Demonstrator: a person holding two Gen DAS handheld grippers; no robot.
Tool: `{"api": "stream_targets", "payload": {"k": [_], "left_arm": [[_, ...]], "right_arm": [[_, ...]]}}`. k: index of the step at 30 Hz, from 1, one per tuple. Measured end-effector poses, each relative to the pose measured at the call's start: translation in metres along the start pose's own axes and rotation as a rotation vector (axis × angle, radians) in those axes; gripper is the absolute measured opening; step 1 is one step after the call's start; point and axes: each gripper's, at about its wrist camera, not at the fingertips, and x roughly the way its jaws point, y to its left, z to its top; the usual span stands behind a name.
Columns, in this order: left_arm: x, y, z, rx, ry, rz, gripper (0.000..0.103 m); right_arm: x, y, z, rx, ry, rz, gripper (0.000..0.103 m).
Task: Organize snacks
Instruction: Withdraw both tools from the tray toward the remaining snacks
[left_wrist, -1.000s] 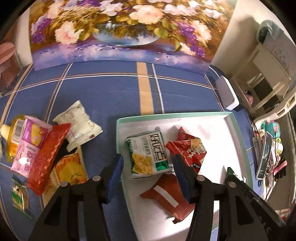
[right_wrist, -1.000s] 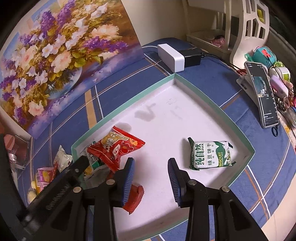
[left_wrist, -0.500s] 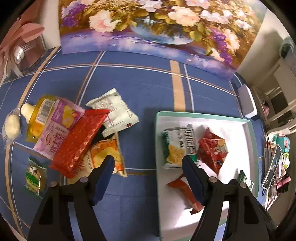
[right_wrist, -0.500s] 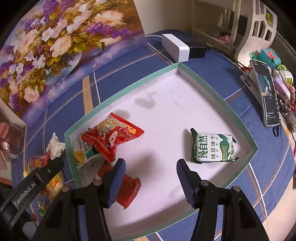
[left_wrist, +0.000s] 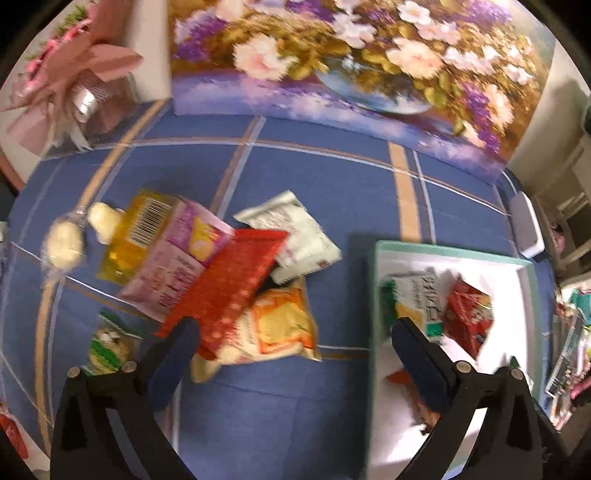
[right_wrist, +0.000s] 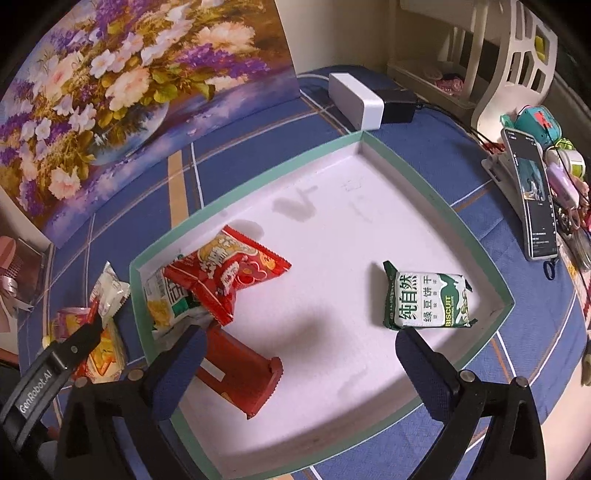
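A: Where are the grippers?
B: Both tilt down, jaws opening, nothing in them. The left gripper (left_wrist: 295, 347) hangs over the snack pile (left_wrist: 221, 280). The right gripper (right_wrist: 299, 350) hangs over the tray (right_wrist: 506, 302), biscuit pack (right_wrist: 424, 299) just past one finger.

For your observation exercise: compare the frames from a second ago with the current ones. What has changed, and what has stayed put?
The left gripper swung from over the tray toward the loose snack pile, its jaws opening, empty. The right gripper stays over the tray, jaws opening, nothing between them. The green biscuit pack and other tray snacks have not moved.
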Motion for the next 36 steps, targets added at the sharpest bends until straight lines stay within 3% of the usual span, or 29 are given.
{"api": "stream_targets", "payload": {"k": [13,20,26,36], "left_arm": [[-0.017,0.022,-0.001,-0.006,-0.118,-0.011,0.103],[-0.033,0.037,-0.002,0.016,-0.136,-0.013,0.103],[-0.049,0.054,-0.003,0.036,-0.175,0.034,0.103],[-0.060,0.115,0.004,-0.102,-0.193,0.073,0.103]], "right_arm": [[-0.013,0.012,-0.002,-0.015,-0.076,0.073,0.103],[-0.013,0.021,-0.003,-0.039,-0.056,0.088,0.103],[-0.019,0.034,-0.007,-0.047,-0.041,0.139,0.103],[-0.027,0.090,-0.016,-0.146,-0.031,0.176,0.103]]}}
